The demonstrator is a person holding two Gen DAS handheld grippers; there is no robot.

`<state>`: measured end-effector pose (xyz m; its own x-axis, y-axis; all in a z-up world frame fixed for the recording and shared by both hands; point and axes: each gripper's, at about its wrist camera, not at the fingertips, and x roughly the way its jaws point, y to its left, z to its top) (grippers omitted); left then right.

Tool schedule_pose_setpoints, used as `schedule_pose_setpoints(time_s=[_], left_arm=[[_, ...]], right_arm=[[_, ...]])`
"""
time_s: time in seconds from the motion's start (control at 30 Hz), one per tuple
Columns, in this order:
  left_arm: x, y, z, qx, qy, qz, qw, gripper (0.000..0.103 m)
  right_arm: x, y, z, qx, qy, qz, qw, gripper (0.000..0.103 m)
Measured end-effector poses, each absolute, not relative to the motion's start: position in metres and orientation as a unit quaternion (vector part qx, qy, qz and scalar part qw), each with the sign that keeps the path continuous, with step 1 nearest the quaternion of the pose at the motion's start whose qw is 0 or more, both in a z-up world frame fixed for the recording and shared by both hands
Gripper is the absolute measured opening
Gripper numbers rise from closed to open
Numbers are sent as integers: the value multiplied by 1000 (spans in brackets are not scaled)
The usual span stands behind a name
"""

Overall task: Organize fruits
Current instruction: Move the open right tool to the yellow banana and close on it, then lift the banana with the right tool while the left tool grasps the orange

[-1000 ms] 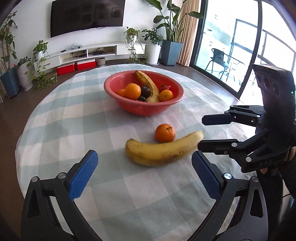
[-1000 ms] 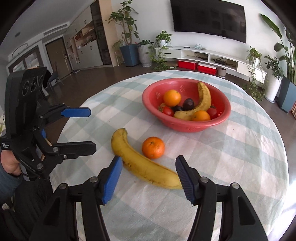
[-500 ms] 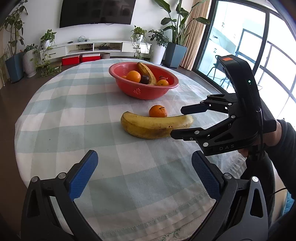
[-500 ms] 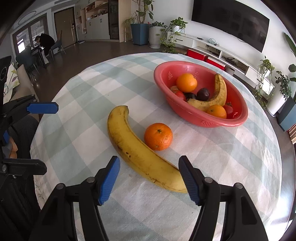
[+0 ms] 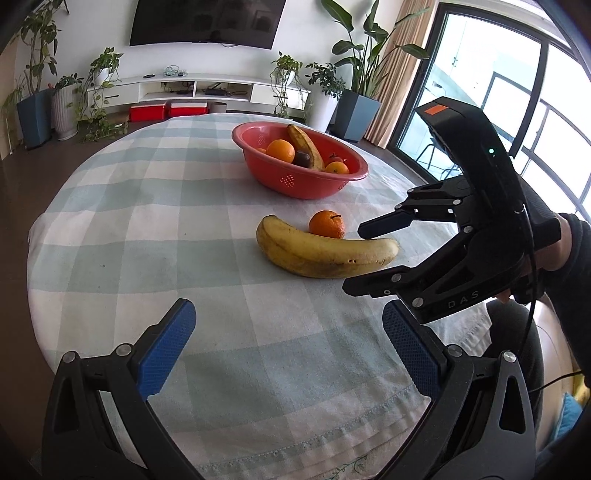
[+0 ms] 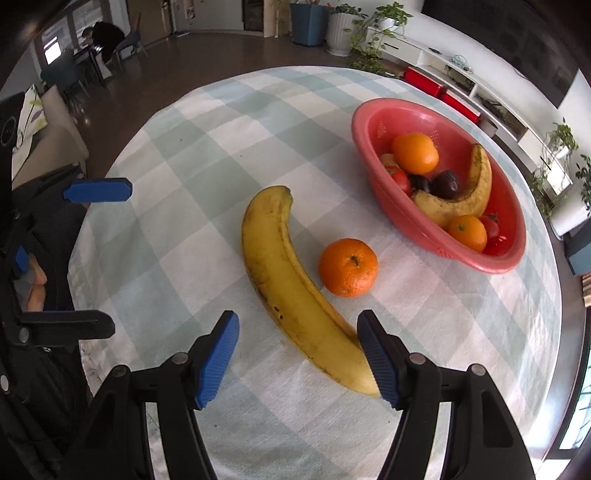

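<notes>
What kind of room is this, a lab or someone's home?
Most likely a home living room: a wall-mounted TV above a low media shelf, potted plants, and a round table with a checked cloth.

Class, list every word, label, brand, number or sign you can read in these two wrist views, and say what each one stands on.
"DAS": raised letters on the black plastic body of the right gripper, seen in the left wrist view.
Orange sticker on top of that gripper: blank, no text readable.
Wall-mounted black television: no brand readable.
Red storage boxes under the white shelf: too small to read.
</notes>
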<state>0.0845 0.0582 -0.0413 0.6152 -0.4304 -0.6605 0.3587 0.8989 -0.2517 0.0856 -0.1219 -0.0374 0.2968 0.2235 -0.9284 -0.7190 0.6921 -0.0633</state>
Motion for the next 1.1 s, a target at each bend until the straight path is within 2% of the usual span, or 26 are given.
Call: schedule_pose_setpoints(time_s=[0.23,0.43,0.63,0.8,1.1], left_arm=[[86,72,-41,-70,378,-217,897,103],[86,72,-43,-73,380,-227,894,103],[87,75,-46,-86,389,-227,888,103],[84,74,-45,-84,387,-231,889,103],[82,70,-46,-76,389,-228,889,103]], right_arm=[[91,-101,-44,-316,530,343,708,68],[101,-92,-54,-339,550,343,682,57],[111,-96,-56,-304,564,354,681,53],[112,-106,-54,-291,579,346,678,40],[122,-102,-52,-266,590,320,692,39]])
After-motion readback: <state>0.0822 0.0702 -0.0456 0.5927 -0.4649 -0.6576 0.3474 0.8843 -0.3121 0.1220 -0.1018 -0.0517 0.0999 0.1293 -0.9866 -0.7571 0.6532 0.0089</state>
